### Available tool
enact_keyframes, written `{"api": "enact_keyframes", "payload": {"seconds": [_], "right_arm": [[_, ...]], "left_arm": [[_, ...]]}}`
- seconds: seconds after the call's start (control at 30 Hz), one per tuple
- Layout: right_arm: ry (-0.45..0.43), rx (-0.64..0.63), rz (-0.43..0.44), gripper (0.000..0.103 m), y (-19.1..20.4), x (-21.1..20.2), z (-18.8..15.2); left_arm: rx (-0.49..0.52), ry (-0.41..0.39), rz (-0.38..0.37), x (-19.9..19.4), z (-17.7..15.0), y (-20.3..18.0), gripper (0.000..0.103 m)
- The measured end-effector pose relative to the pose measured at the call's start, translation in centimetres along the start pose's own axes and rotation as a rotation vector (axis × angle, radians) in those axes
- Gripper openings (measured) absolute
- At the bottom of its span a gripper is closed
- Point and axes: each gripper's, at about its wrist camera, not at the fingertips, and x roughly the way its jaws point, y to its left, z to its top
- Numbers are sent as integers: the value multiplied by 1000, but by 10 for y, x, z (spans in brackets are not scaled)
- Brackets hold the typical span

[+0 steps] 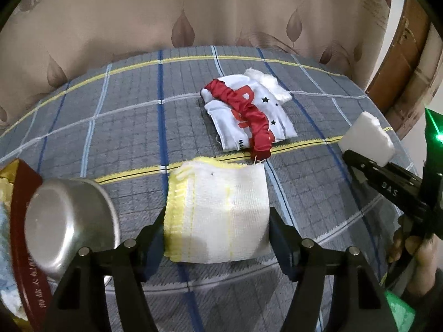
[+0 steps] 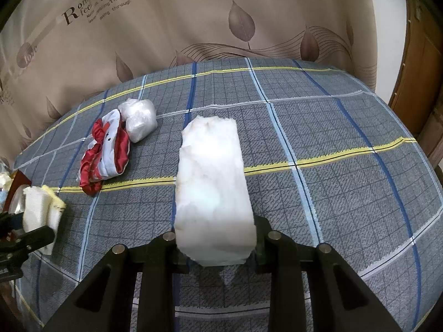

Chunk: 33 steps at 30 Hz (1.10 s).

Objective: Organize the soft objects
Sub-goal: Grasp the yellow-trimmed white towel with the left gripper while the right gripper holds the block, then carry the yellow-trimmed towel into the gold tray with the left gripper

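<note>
My left gripper (image 1: 217,221) is shut on a folded white cloth with yellow edging (image 1: 218,210), which fills the gap between its wide-set fingers just above the plaid tablecloth. In the right wrist view the same cloth (image 2: 38,210) stands upright at the far left. My right gripper (image 2: 217,249) is shut on a long white foam block (image 2: 213,188) that sticks forward over the table; that block (image 1: 366,138) also shows at the right edge of the left wrist view. A red-and-white starred fabric piece (image 1: 246,113) (image 2: 106,152) lies mid-table, with a white wrapped wad (image 1: 270,83) (image 2: 139,121) touching its far end.
A steel bowl (image 1: 69,221) lies tilted on a red tray (image 1: 22,235) at the left, beside something pale blue (image 1: 4,238). The plaid tablecloth (image 2: 332,152) covers a round table backed by a leaf-print curtain (image 2: 221,13). A wooden door (image 2: 420,69) stands at the right.
</note>
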Motion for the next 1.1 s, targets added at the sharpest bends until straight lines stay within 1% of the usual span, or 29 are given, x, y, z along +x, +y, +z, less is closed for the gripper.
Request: {"api": "enact_keyframes", "payload": {"seconds": [0.13,0.37,0.6,0.77,0.97,1.1], "right_arm": [[0,0,0,27,0,0,0],[1,1,0,27,0,0,0],[1,0,-1,27,1,0,0],[1,2,0,27,0,0,0],[2,2,0,27,0,0,0],[2,2,0,27,0,0,0]], "left_arm": [[13,-2,22,-11,-3,1,68],[31,-28,93,-28,-9,6,68],[8,-40,113,-46,-14,17,68],[-2,-76,143,-66,-19,25,68],[-46,-112,130,-97,-18,43,68],[-95,-145,144,-121,-15,68,68]]}}
